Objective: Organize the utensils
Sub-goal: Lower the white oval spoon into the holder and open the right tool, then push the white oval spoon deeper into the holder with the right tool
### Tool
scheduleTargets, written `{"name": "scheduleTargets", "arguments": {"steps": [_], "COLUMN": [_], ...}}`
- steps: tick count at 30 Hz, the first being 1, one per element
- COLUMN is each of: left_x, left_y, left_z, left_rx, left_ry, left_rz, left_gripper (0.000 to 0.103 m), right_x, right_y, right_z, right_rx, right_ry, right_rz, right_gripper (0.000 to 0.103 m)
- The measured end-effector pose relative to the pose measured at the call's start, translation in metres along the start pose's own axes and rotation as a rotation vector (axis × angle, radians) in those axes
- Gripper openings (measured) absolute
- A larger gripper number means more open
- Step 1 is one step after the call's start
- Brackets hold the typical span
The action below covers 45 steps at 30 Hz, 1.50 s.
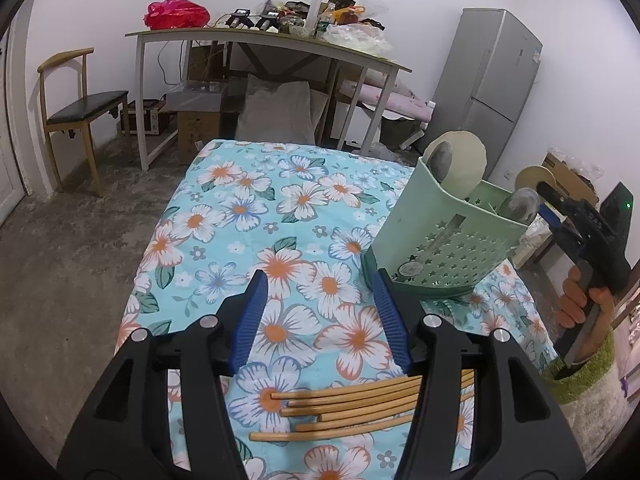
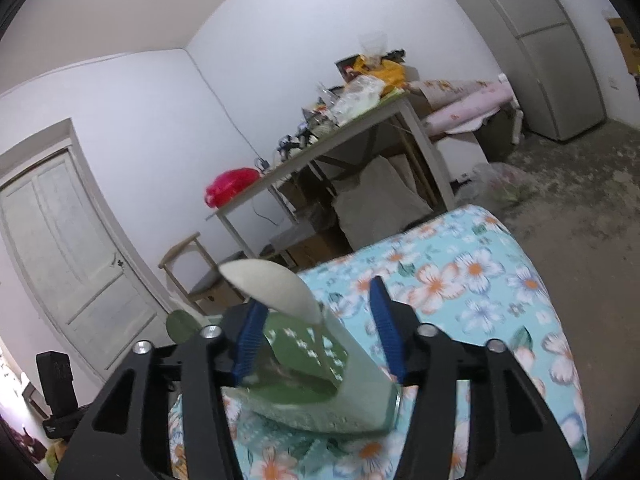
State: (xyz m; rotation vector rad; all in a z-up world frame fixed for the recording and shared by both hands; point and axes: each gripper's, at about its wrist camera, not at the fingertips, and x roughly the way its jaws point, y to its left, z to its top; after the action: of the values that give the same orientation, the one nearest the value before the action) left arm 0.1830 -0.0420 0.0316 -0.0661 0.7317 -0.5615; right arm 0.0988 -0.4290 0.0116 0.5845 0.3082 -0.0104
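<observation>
Left claw [image 1: 322,316]: spread wide, nothing between its blue pads, hanging over the flowered cloth [image 1: 256,216].
Right claw [image 2: 316,330]: spread, pads either side of the green holder [image 2: 304,360] — whether either pad touches it I cannot tell, since the holder is blurred there. In the left view only the claw's dark body and the hand [image 1: 580,300] on its grip show, at 3 o'clock; its fingers are hidden behind the holder.
Holder: pale green, star-shaped holes in its wall, tilted, at 2 o'clock from the left claw. Its darker base sits just beyond the left claw's right pad; contact is unclear.
Holder contents: round cream and grey heads stick out of the top — spoons or ladles, hard to say which. Thin sticks show inside too.
Chopsticks [image 1: 344,404]: a loose bunch of wooden sticks flat on the cloth at 6 o'clock, partly covered by the left claw's frame; the right ends are cut off behind it.
Desk [image 1: 264,36]: at 12 o'clock, well beyond the cloth, piled with clutter too small to name, a red bag [image 1: 176,14] at its left end.
Chair [image 1: 80,112]: at 10 o'clock.
Fridge [image 1: 488,80]: at 1 o'clock.
</observation>
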Motion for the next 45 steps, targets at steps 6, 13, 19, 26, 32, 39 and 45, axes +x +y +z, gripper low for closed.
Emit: {"name": "scheduleTargets", "arguments": {"steps": [6,13,19,26,32,39,45], "left_x": [-0.001,-0.007,-0.015,-0.019,-0.021,-0.021,-0.021], "left_y": [0.003,0.004,0.007,0.006,0.007,0.006,0.006], "left_z": [-0.003,-0.006,-0.013,-0.017,-0.018,-0.02,-0.02], "left_rx": [-0.017,-0.017,-0.029,-0.035,-0.036,-0.042,-0.043], "left_ry": [0.006,0.006,0.001,-0.001,-0.002,0.004,0.004], "left_rz": [0.006,0.01,0.013,0.007,0.01,0.004,0.001], "left_gripper": [0.054,0.057,0.057,0.057,0.057,0.057,0.058], "right_x": [-0.01,-0.031,-0.058,-0.042,-0.037,-0.041,-0.053], "right_y": [-0.008,0.01,0.031,0.038,0.046,0.048,0.049], "right_z": [-0.015,-0.03,-0.023,-0.017,-0.022,-0.024,-0.02], "right_rx": [0.033,-0.029,-0.075,-0.105,-0.134,-0.143,-0.131], "right_ry": [0.053,0.068,0.003,0.021,0.009,0.037,0.023], "right_rz": [-0.063,-0.079,-0.049,-0.112,-0.116,-0.121,-0.102], "right_gripper": [0.062,0.063,0.063,0.031,0.028,0.028,0.04]}}
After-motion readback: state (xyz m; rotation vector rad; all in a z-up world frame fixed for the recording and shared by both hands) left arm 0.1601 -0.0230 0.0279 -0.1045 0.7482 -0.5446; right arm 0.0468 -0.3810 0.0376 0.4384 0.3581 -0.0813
